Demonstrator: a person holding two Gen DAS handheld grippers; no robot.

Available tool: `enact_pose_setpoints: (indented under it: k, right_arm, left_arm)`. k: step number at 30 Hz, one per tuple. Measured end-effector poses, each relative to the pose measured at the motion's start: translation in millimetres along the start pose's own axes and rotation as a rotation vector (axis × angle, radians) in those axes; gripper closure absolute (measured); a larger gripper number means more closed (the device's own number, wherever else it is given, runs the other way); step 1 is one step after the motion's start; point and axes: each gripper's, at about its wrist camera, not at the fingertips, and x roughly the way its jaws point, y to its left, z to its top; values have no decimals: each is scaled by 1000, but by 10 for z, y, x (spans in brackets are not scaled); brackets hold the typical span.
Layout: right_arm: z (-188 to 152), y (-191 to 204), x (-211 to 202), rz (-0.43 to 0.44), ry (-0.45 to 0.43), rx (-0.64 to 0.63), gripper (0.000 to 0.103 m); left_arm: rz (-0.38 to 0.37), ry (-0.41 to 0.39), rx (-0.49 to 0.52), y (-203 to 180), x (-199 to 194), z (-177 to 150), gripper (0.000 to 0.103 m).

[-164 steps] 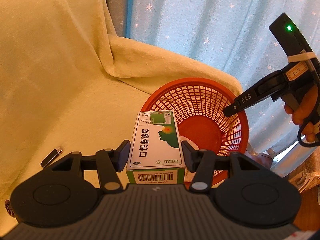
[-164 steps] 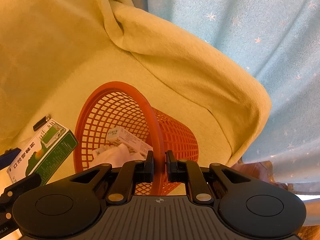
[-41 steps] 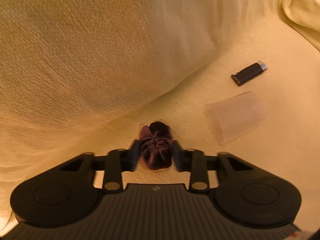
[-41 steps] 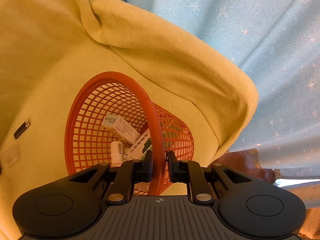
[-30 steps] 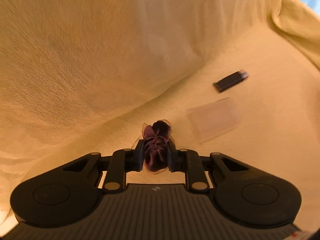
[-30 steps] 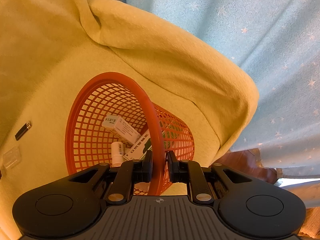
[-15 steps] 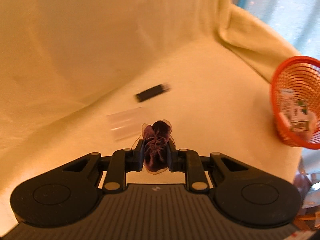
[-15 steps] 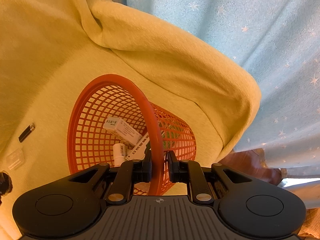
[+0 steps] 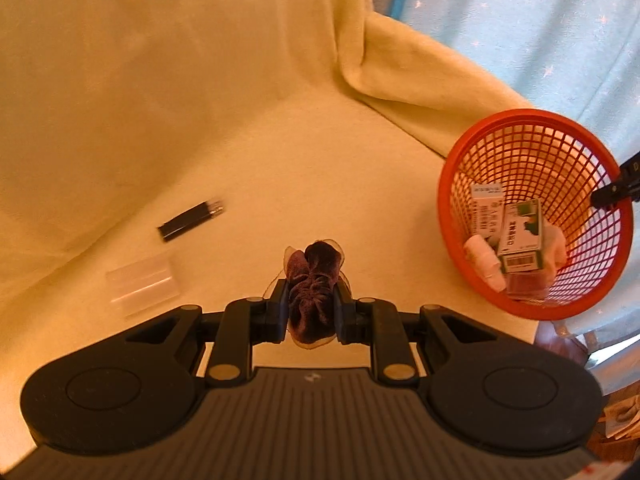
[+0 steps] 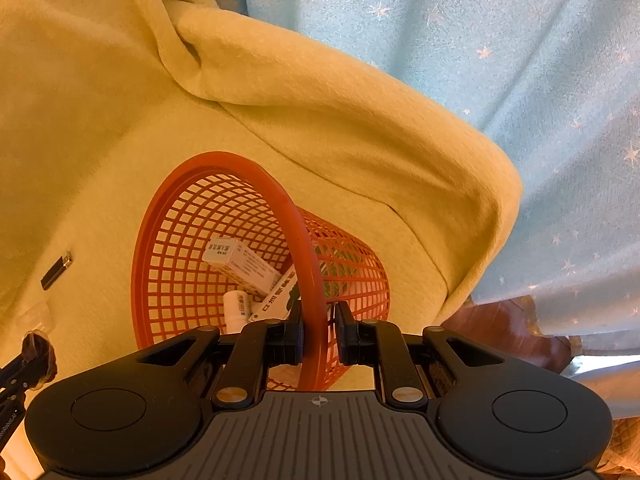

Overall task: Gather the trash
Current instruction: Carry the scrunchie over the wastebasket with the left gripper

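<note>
Left wrist view: a yellow blanket (image 9: 208, 80) covers the seat under everything. At the right edge sits the orange mesh basket (image 9: 452, 168), holding a green-and-white box (image 9: 520, 236), a white carton (image 9: 486, 210) and a small white bottle (image 9: 482, 258). The right gripper (image 10: 318, 330) is clamped on the basket's rim. The left gripper (image 9: 311, 306) pinches a crumpled dark purple wrapper (image 9: 314, 284), well left of the basket. On the blanket lie a clear plastic piece (image 9: 142, 284) and a black lighter (image 9: 190, 220).

Beside the orange-red mesh basket (image 9: 460, 152) lie a yellow blanket (image 9: 200, 80) and a dark purple scrunchie (image 9: 314, 280); behind the basket hangs a pale blue curtain (image 10: 480, 40) dotted with white stars.
</note>
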Motion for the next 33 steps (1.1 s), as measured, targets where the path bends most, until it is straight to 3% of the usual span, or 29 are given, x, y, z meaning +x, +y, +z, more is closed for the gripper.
enact_pose_setpoints:
  k: [21, 33]
  right_arm:
    - [-15, -15, 1, 14, 2, -9, 91]
    - [-23, -17, 3, 19, 1, -6, 91]
  left_arm:
    - [-136, -35, 51, -549, -58, 220, 85]
    - [-163, -30, 71, -679, -23, 236, 85]
